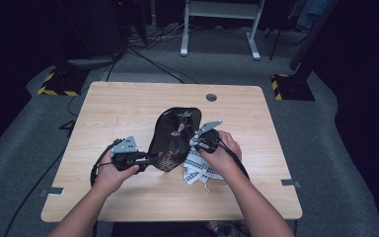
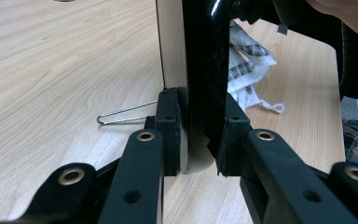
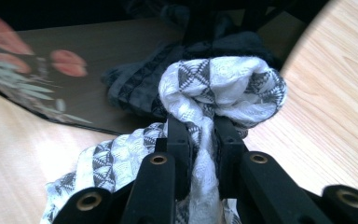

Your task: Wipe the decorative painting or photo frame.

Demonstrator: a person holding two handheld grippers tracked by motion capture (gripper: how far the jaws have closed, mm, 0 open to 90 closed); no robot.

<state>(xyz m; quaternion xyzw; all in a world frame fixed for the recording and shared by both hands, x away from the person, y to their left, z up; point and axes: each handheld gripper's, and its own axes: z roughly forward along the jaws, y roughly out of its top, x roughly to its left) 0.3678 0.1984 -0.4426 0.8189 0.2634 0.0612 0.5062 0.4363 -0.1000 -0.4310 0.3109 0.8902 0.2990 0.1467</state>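
A glossy black tray with a painted flower pattern sits at the middle of the wooden table. My left gripper is shut on its near rim; in the left gripper view the pads clamp the tray's dark edge from both sides. A white cloth with a grey triangle pattern lies bunched at the tray's right side. My right gripper is shut on a fold of the cloth, whose bunched end is pressed against the tray's shiny surface, which mirrors it.
A bent metal wire lies on the table beside the tray. A round cable hole is at the table's far edge. A white desk frame and cables stand on the floor beyond. The cloth's fringe trails toward the near edge.
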